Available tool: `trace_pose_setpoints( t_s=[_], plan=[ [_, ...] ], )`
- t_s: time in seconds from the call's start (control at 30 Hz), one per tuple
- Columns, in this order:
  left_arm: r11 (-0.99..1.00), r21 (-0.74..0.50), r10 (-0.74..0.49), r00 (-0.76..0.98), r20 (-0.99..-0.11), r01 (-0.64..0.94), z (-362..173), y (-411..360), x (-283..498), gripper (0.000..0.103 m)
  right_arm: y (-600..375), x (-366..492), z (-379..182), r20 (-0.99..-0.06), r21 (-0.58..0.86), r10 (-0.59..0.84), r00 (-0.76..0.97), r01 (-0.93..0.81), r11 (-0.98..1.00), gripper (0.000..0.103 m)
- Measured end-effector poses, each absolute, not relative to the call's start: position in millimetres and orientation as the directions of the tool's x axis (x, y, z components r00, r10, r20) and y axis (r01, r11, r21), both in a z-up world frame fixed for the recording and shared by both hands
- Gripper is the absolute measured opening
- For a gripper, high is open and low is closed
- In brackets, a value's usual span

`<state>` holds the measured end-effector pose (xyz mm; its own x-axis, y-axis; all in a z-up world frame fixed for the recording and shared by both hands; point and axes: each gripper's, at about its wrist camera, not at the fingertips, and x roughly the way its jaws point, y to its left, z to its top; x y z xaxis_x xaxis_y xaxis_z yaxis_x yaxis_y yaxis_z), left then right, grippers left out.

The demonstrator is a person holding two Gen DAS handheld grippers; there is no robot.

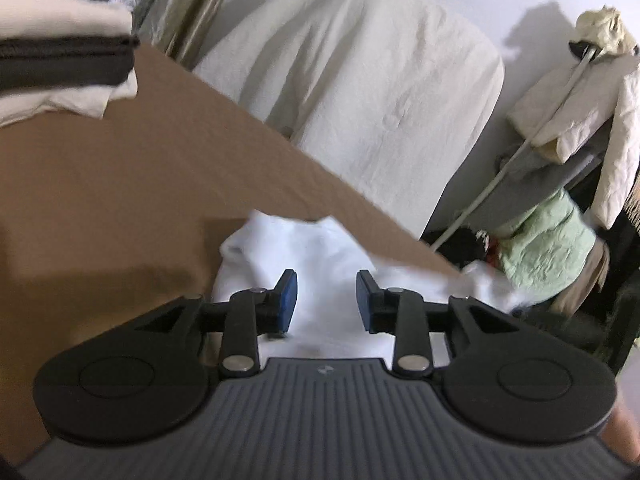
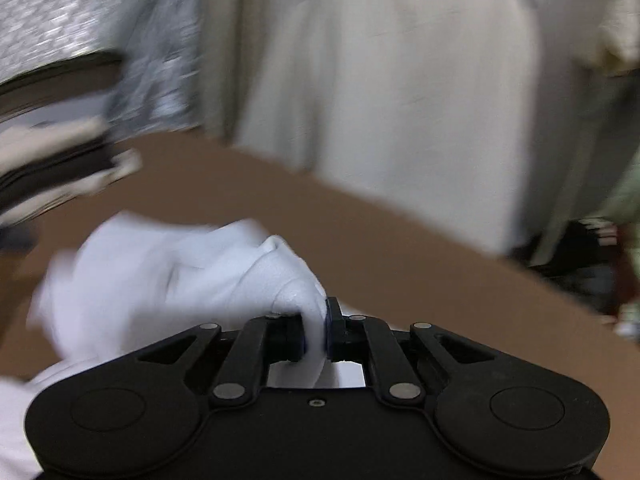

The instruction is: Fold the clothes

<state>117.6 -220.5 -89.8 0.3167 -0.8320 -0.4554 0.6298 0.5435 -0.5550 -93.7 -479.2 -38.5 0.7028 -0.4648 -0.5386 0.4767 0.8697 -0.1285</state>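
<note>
Nearest us, our right gripper (image 2: pixel 316 330) is clenched on a bunched fold of the white garment (image 2: pixel 168 276), while our left gripper (image 1: pixel 326 300) hangs released just above the same cloth, holding nothing. The garment lies crumpled on the brown bench (image 1: pixel 120 184), one end trailing off the bench edge. To do this step well, we judge the left should pinch a matching edge so both pull the cloth flat before folding; one grip alone will twist it. In the left view its long axis runs roughly left to right; blur hides which end is which. Beyond sits a folded stack (image 1: pixel 60 60).
</note>
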Motion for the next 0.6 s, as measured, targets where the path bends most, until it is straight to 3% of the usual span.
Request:
trace_pose_setpoints(
  t_s=[0.1,0.17,0.27,0.37,0.43,0.57,0.6],
  plan=[
    [0.551,-0.541,-0.819,0.289,-0.496,0.635,-97.4,-229.0,117.6,0.031,-523.7,-115.3,-26.6,-0.524,-0.127,-0.579,0.625,0.615,0.778,0.009],
    [0.541,-0.532,-0.816,0.252,-0.521,0.651,-103.0,-236.6,113.9,0.040,-556.0,-134.0,-32.1,-0.542,-0.059,-0.605,0.583,0.692,0.719,0.009],
    [0.530,-0.467,-0.798,0.229,-0.557,0.708,-107.8,-256.3,108.7,0.047,-590.3,-153.9,-63.6,-0.606,0.068,-0.572,0.554,0.752,0.656,0.009],
    [0.504,-0.386,-0.780,0.215,-0.588,0.772,-110.6,-280.2,109.3,0.056,-607.9,-143.9,-91.3,-0.674,0.103,-0.527,0.518,0.772,0.627,0.009],
    [0.482,-0.331,-0.766,0.207,-0.609,0.811,-112.5,-296.1,109.7,0.068,-606.4,-140.8,-100.9,-0.677,0.127,-0.516,0.525,0.774,0.621,0.010],
    [0.427,-0.219,-0.735,0.196,-0.649,0.877,-116.3,-328.0,110.5,0.072,-611.8,-123.0,-98.6,-0.673,0.136,-0.500,0.545,0.755,0.641,0.011],
    [0.411,-0.190,-0.727,0.195,-0.658,0.891,-117.2,-336.0,110.7,0.080,-609.1,-123.5,-99.2,-0.670,0.133,-0.498,0.550,0.749,0.649,0.011]
  ],
)
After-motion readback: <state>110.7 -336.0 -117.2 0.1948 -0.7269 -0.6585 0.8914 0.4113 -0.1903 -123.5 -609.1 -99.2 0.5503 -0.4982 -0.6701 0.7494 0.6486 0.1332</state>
